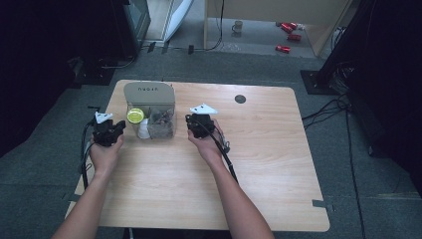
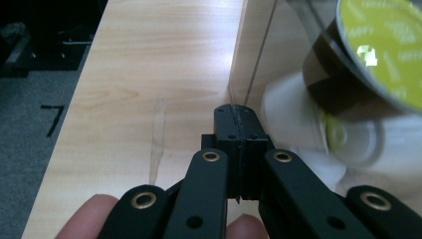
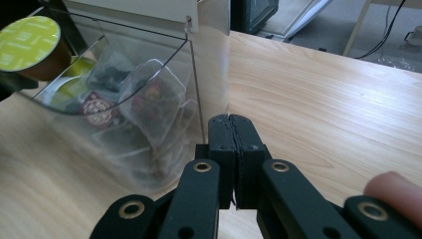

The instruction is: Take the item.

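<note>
Both tongs pressed together, empty, flanking clear organizer; green-lidded capsule inside.

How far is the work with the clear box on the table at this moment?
Nothing looks done yet. The clear box stands on the table with tea bags and a green-lidded capsule inside. Both tools are shut and empty: the left tool sits beside the box's left wall, the right tool beside its right wall. Reaching in and grasping an item is probably all still left.
</note>
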### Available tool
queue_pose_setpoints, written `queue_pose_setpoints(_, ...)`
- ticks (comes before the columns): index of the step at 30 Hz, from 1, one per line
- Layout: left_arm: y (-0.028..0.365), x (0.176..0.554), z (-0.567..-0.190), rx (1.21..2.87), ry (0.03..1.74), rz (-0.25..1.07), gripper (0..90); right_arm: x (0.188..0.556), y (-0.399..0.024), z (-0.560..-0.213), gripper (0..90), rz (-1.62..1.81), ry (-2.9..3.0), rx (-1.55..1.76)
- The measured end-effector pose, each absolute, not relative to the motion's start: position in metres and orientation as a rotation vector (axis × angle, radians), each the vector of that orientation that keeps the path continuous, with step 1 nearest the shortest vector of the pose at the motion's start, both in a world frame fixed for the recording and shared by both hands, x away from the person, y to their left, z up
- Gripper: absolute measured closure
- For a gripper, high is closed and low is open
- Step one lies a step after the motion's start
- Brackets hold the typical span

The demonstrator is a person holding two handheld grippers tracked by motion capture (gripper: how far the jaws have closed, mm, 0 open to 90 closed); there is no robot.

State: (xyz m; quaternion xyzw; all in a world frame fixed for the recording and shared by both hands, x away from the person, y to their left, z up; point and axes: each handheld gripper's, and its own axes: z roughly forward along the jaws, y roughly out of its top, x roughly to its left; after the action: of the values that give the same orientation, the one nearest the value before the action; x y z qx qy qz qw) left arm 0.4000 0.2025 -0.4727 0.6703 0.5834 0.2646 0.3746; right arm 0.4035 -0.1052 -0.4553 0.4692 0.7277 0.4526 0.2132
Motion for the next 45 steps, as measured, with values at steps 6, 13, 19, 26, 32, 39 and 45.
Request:
queue_pose_setpoints(6, 0.197, 0.414, -0.473, 1.709, 1.482, 0.647, 90.0, 0.420, -0.086, -0.464, 90.0, 1.240, 2.010, 1.366)
queue_pose_setpoints(13, 0.197, 0.429, -0.468, 1.688, 1.452, 0.660, 90.0, 0.441, -0.071, -0.462, 90.0, 1.223, 1.983, 1.386)
queue_pose_setpoints(19, 0.202, 0.438, -0.463, 1.675, 1.432, 0.615, 90.0, 0.452, -0.062, -0.469, 90.0, 1.181, 1.971, 1.346)
queue_pose_setpoints(26, 0.204, 0.438, -0.463, 1.690, 1.407, 0.601, 90.0, 0.453, -0.063, -0.472, 90.0, 1.212, 1.961, 1.384)
queue_pose_setpoints(32, 0.201, 0.435, -0.462, 1.715, 1.402, 0.620, 90.0, 0.448, -0.062, -0.470, 90.0, 1.174, 1.967, 1.343)
queue_pose_setpoints(39, 0.196, 0.429, -0.461, 1.750, 1.374, 0.628, 90.0, 0.441, -0.068, -0.469, 90.0, 1.162, 1.981, 1.312)
queue_pose_setpoints(45, 0.188, 0.423, -0.461, 1.769, 1.354, 0.625, 90.0, 0.435, -0.077, -0.469, 90.0, 1.166, 1.986, 1.315)
